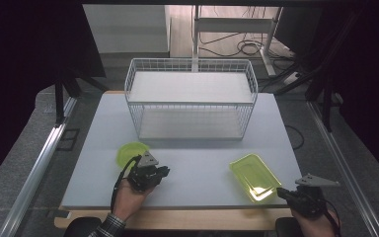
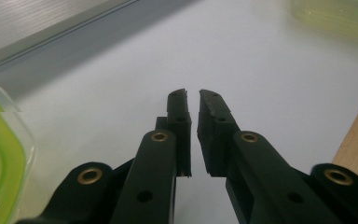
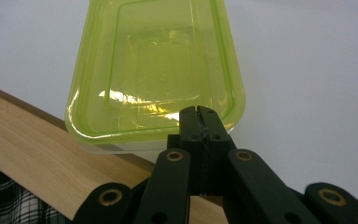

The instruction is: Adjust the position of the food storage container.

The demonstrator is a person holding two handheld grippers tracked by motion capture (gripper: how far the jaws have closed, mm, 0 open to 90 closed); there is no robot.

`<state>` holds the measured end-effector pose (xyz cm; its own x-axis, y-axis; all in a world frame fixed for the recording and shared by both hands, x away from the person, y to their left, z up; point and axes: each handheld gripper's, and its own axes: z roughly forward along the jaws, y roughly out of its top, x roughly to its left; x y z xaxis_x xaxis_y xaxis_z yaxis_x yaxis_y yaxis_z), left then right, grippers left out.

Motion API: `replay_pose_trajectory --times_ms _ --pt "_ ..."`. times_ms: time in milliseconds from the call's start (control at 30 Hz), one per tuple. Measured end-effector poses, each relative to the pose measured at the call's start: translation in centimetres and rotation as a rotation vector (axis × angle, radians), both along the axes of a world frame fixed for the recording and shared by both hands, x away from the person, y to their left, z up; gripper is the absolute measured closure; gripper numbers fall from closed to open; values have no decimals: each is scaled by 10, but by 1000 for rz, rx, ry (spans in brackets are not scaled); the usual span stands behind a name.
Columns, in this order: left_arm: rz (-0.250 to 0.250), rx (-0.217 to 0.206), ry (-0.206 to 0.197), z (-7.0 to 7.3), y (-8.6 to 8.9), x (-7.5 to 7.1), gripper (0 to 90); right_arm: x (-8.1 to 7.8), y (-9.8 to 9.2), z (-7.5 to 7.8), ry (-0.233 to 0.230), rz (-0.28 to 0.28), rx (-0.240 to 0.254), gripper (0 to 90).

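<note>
A shallow rectangular green container [image 1: 254, 177] [image 3: 156, 70] lies at the front right of the white table top [image 1: 197, 148], with one corner near the wooden front edge. My right gripper [image 1: 281, 192] [image 3: 199, 112] is shut, and its tips rest at the container's near rim. I see no rim between the pads. A round green container [image 1: 132, 153] [image 2: 0, 154] sits at the front left. Just right of it my left gripper [image 1: 166, 172] [image 2: 192, 95] hovers low over the bare table. Its jaws stand a narrow gap apart with nothing between them.
A white wire basket [image 1: 191, 98] with a flat shelf stands at the back middle of the table. The wooden table edge [image 3: 37, 140] runs along the front. Metal rails [image 1: 39, 163] flank the table on both sides.
</note>
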<state>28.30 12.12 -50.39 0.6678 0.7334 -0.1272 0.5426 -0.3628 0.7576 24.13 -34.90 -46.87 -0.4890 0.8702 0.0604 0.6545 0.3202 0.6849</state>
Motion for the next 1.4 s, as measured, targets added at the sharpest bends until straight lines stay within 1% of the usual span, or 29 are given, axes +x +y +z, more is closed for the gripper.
replay_pose_trajectory --times_ms 100,233,333,567,867,967,1067,1133,1167,1200,1233,1267,1300,1400 --pt "-9 -5 7 0 -4 2 844 5 2 -1 -10 -10 1 893" --pt "-22 1 11 -2 -8 5 851 15 4 -1 -20 -11 -3 893" --pt "-24 5 14 -3 -9 7 854 26 9 -1 -25 -7 -14 893" --pt "-22 6 21 -5 -9 9 854 52 22 -2 -31 4 -12 893" --pt "-16 8 23 -6 -5 7 850 88 47 -4 -33 29 3 893" --pt "-18 10 25 -7 -5 7 849 96 56 -5 -29 37 14 893" --pt "-24 13 26 -7 -6 5 848 100 61 -5 -24 42 19 892" --pt "-31 17 27 -8 -6 4 847 99 60 -6 -26 40 24 893" --pt "-33 19 27 -8 -7 3 846 97 58 -6 -24 33 20 892" --pt "-35 19 28 -8 -7 3 845 96 57 -6 -23 21 -2 892" --pt "-35 19 28 -8 -7 3 845 96 57 -6 -23 21 -2 892" --pt "-41 20 26 -7 -8 1 844 92 52 -9 -3 9 6 892" --pt "-44 20 26 -7 -8 1 844 90 52 -11 9 11 17 892" --pt "-46 26 22 -6 -8 -2 844 88 56 -13 22 24 14 892"
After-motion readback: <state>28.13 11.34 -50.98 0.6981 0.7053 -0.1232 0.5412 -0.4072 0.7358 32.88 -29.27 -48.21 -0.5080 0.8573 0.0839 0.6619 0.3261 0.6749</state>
